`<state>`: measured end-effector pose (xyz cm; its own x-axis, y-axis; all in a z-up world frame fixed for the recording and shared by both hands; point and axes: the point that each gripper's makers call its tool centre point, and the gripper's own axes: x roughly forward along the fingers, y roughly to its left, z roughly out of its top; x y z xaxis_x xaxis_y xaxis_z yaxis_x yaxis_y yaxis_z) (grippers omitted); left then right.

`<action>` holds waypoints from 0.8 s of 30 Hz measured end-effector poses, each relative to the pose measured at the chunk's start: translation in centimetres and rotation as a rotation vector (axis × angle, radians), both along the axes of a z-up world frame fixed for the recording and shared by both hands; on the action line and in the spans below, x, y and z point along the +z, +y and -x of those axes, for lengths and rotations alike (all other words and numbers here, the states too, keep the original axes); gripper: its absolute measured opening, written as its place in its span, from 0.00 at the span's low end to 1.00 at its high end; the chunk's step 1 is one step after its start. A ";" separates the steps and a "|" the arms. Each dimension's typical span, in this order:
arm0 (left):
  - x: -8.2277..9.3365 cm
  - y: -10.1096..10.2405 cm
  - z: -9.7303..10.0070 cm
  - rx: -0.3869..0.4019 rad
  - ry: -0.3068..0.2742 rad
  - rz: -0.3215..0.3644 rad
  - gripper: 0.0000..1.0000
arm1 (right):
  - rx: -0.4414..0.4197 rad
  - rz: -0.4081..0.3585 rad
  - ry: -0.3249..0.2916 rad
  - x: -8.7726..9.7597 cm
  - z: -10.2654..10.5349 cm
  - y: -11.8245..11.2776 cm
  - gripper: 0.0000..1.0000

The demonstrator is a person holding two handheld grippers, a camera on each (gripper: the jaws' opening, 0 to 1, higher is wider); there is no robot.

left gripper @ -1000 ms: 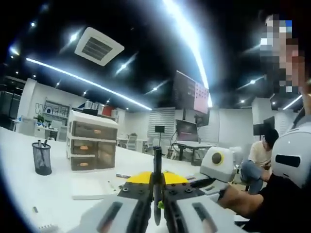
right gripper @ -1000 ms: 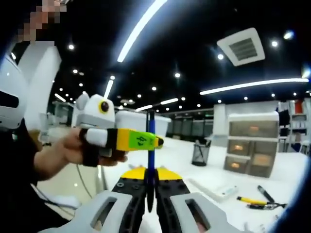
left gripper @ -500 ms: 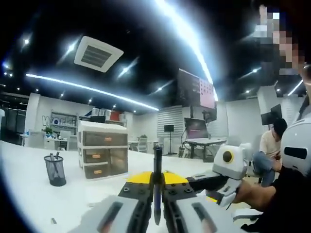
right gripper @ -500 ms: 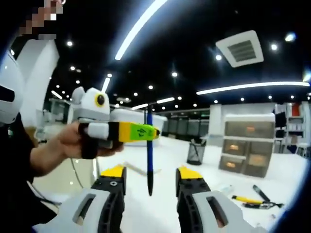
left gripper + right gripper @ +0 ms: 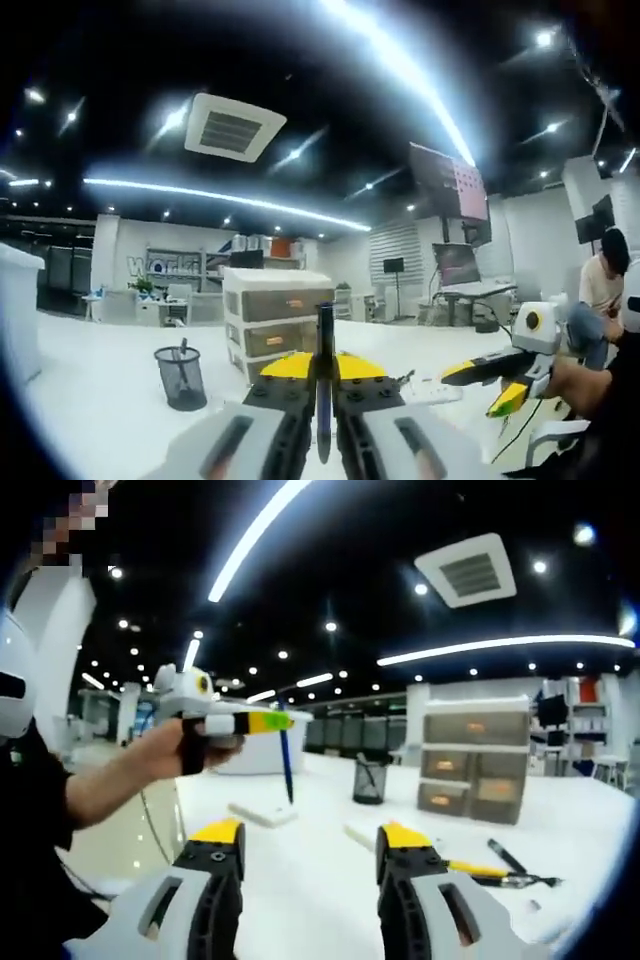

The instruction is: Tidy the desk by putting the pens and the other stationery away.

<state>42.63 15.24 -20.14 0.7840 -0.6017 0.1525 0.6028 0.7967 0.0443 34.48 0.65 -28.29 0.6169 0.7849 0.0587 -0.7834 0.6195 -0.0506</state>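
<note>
left gripper (image 5: 322,400) raised level over desk (image 5: 90,420), jaws pinching blue pen (image 5: 323,380) upright | right gripper (image 5: 310,845) jaws spread, bare | mesh pen cup (image 5: 181,377) holds pens, beside drawer unit (image 5: 276,318)

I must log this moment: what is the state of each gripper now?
Left gripper: closed on the blue pen.
Right gripper: open, holding nothing.

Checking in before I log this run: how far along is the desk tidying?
Done: nothing clearly finished; the mesh pen cup holds an item or two. In hand: the left gripper is shut on a blue pen; the right gripper is open. Left: pens lie on the white desk.
</note>
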 end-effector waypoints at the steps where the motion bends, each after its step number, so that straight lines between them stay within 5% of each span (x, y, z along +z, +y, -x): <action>1: 0.2 0.4 -0.6 0.008 -0.002 -0.002 0.07 | -0.005 -0.002 0.003 0.0 0.0 -0.3 0.50; 6: 1.4 2.6 -3.5 0.059 0.008 0.053 0.07 | -0.024 0.000 0.016 -0.5 0.0 -1.2 0.50; 14: 2.1 4.1 -7.2 0.128 -0.006 0.025 0.07 | -0.050 0.019 0.038 -1.2 -0.1 -2.3 0.50; 19: 3.2 4.6 -9.6 0.150 -0.021 -0.002 0.07 | -0.064 0.032 0.043 -1.3 -0.2 -2.8 0.50; 24: 4.9 3.8 -10.6 0.144 -0.010 0.041 0.07 | -0.072 0.029 0.055 -1.6 -0.2 -3.2 0.50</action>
